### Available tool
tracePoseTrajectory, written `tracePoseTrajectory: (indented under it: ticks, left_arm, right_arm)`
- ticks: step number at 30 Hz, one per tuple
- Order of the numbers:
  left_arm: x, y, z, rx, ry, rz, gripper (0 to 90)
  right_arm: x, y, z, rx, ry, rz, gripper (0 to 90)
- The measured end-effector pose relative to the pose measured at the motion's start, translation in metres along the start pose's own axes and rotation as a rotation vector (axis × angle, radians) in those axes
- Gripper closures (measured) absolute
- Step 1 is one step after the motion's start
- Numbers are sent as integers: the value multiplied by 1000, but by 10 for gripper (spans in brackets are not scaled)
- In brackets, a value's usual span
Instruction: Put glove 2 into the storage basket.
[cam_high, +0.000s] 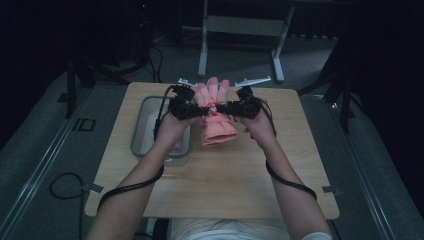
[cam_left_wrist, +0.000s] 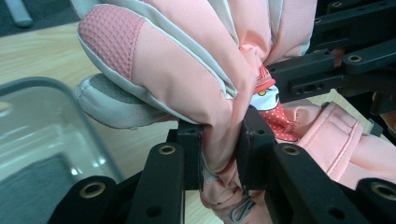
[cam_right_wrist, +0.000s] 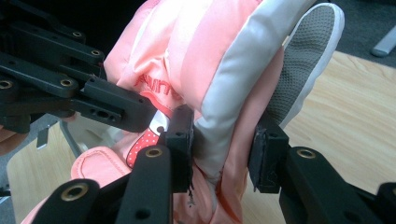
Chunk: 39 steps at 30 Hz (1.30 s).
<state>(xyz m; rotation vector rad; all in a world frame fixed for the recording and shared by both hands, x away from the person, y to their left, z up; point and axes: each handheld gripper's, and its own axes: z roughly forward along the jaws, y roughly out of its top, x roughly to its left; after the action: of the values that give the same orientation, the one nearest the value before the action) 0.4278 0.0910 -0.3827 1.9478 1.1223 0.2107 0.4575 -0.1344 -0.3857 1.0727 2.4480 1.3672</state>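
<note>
- A wooden table (cam_high: 215, 170) fills the middle of the high view, with a person's two forearms reaching in from the near edge and a cable trailing from each gripper.
- A clear plastic bin (cam_high: 142, 131) sits on the table's left side, under the left hand; its rim also shows at the lower left of the left gripper view (cam_left_wrist: 51, 121).
- A pink glove (cam_high: 216, 117) is held up over the middle of the table between the two grippers, fingers pointing away from the person and cuff toward them; whether the cuff touches the table is hard to tell.
- The left gripper (cam_high: 200, 111) grasps the glove from the left: in its own view (cam_left_wrist: 219, 149) the black jaws are clenched on a fold of pink fabric.
- The right gripper (cam_high: 225, 107) takes the glove from the right: in its own view (cam_right_wrist: 224, 149) its jaws pinch the glove's grey-trimmed edge.
- A small cartoon patch (cam_left_wrist: 271, 105) with red dotted cloth sits on the glove between the two sets of jaws.
</note>
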Motion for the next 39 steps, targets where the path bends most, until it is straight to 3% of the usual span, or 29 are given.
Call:
tracePoseTrajectory:
  ticks: [8, 17, 23, 30, 39]
  left_arm:
    - [21, -7, -27, -39, 45, -37, 738]
    - [44, -21, -56, -47, 103, -76, 739]
    - [63, -36, -71, -52, 134, -124, 739]
    - [83, -57, -71, -35, 154, -173, 739]
    - [106, -81, -46, 20, 140, -244, 738]
  right_arm:
    - [18, 24, 18, 20, 26, -41, 653]
    - [45, 44, 52, 39, 78, -82, 653]
    - [63, 54, 77, 70, 102, -108, 653]
    - [74, 52, 109, 113, 126, -117, 654]
    - [68, 33, 146, 193, 126, -79, 654]
